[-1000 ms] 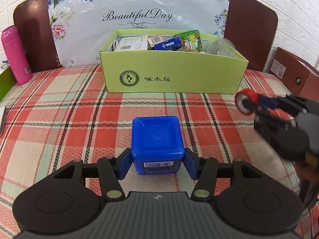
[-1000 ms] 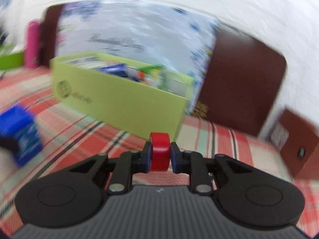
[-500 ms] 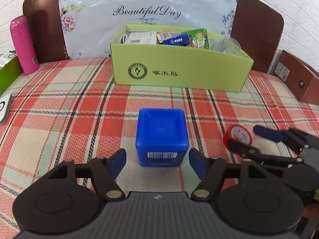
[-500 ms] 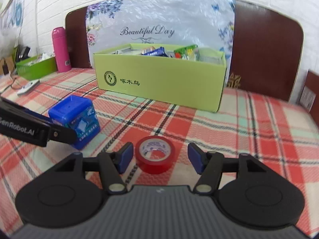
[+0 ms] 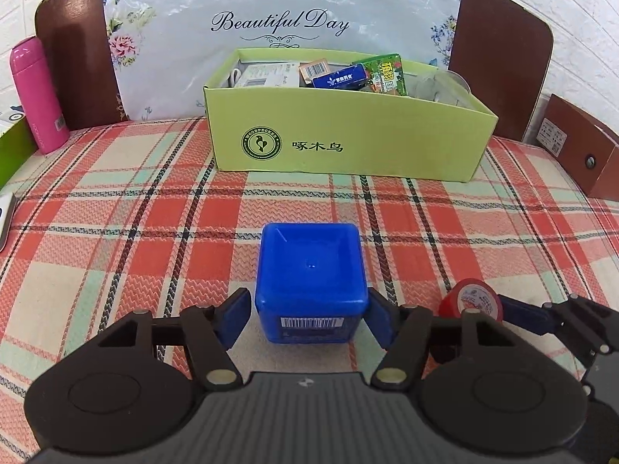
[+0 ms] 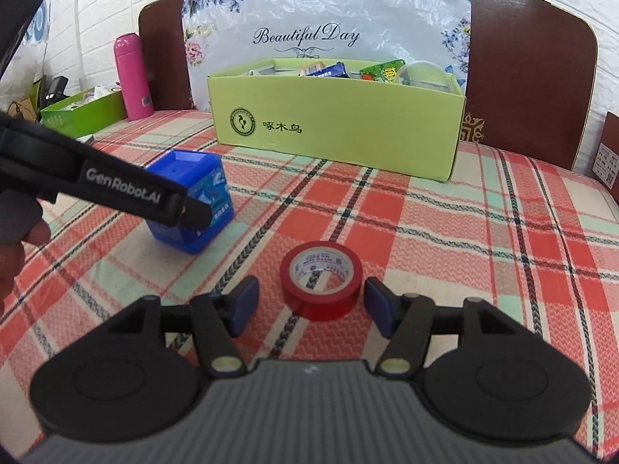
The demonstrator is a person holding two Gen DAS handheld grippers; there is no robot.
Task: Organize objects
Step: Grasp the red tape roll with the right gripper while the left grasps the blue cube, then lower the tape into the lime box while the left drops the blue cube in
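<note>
Pink bottle (image 5: pixel 36 94) at the left on the checked tablecloth (image 5: pixel 135 208), left gripper (image 5: pixel 307 319) closing around the blue box (image 5: pixel 311 282) without pressing, green carton (image 5: pixel 348 143) behind, brown headboard (image 5: pixel 499 58), right gripper (image 6: pixel 307 305) wide apart around the red tape (image 6: pixel 321 276) lying flat.

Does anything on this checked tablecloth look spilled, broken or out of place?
Nothing spilled or broken. Only the blue cube container and red tape roll sit loose on the cloth, outside the packed green box.

Black claw (image 6: pixel 307 307), blue pads (image 6: pixel 241 303), white "GenRobot.AI" lettering.
</note>
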